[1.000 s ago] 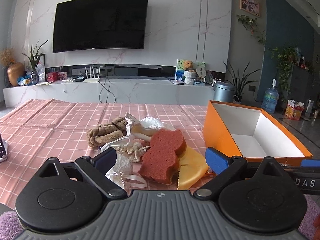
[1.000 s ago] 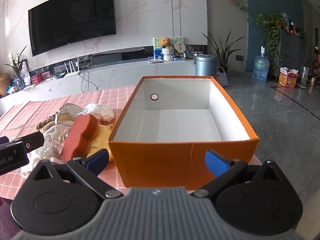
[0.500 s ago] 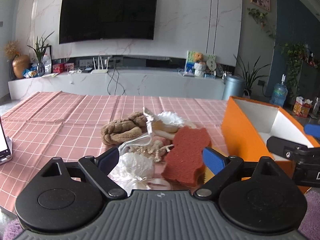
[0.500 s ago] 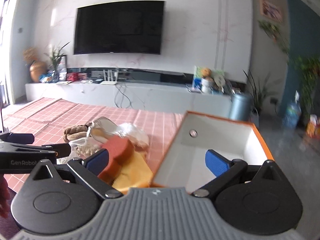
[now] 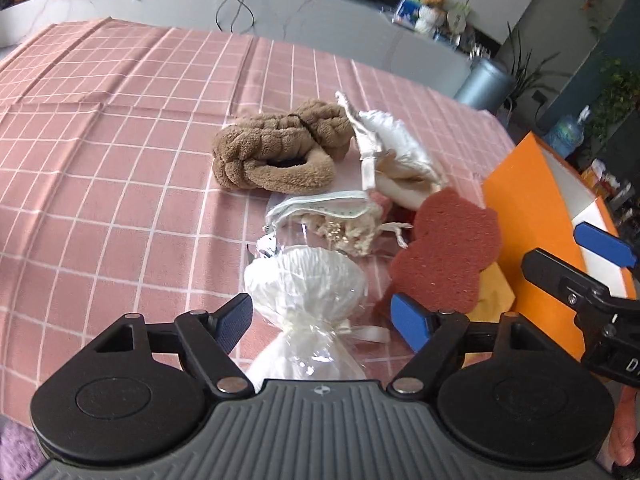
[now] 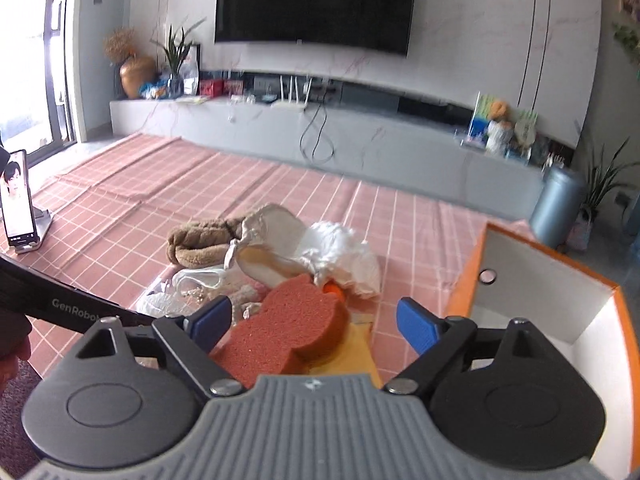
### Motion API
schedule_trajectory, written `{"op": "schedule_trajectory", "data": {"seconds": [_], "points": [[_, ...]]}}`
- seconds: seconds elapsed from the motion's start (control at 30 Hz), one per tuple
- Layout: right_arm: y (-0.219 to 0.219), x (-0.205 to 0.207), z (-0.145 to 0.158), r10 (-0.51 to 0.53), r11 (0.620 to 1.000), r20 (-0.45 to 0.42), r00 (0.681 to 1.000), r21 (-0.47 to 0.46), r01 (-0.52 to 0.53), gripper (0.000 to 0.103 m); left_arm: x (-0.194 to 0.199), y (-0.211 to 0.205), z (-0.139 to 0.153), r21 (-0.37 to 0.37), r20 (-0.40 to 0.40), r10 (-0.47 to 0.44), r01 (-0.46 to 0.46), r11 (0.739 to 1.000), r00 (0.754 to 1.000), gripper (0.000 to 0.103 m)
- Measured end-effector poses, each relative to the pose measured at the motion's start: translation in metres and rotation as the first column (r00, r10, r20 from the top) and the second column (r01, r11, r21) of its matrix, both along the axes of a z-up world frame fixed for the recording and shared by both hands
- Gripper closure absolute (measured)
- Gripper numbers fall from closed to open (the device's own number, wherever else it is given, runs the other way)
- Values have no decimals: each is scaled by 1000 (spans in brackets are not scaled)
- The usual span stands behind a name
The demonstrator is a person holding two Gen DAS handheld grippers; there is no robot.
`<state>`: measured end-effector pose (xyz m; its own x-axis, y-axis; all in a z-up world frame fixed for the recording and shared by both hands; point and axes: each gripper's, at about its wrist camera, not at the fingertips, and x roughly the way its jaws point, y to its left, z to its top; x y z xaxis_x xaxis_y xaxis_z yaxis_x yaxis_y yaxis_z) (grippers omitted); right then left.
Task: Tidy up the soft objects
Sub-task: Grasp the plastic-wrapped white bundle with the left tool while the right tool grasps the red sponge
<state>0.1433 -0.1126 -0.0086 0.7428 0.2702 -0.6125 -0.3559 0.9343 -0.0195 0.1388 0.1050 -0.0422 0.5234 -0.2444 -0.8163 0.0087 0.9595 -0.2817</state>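
Pick-up step: left hand-held gripper (image 5: 322, 318) open over bagged white item (image 5: 306, 280), right hand-held gripper (image 6: 312, 320) open over red sponge (image 6: 292, 334), contact unclear; next, close, lift into orange box (image 6: 560, 308).

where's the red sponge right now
The red sponge lies on the yellow cloth, right of the bagged white item and left of the orange box.

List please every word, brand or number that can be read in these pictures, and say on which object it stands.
"GenRobo", cut off after that: on the left gripper body, seen from the right wrist.
"D", with the rest cut off: on the right gripper body, seen from the left wrist.
The phone screen and the packages on the TV counter carry print too small and blurred to read.
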Motion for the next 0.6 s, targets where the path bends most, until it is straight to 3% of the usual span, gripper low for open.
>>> {"op": "schedule_trajectory", "data": {"seconds": [0.17,0.3,0.43,0.6], "points": [[4,41,-16,-1,999,-151,988,39,7,16,31,3,-12,11,-87,-49,50,999,995,6],[6,62,-29,-12,999,-223,975,35,20,21,46,0,-18,42,-120,-86,91,995,989,5],[5,76,-40,-23,998,-286,958,44,37,23,59,-3,-24,25,-159,-125,130,991,979,5],[8,83,-51,-14,998,-337,942,49,32,39,68,-7,-28,24,-198,-162,170,985,967,6]]}}
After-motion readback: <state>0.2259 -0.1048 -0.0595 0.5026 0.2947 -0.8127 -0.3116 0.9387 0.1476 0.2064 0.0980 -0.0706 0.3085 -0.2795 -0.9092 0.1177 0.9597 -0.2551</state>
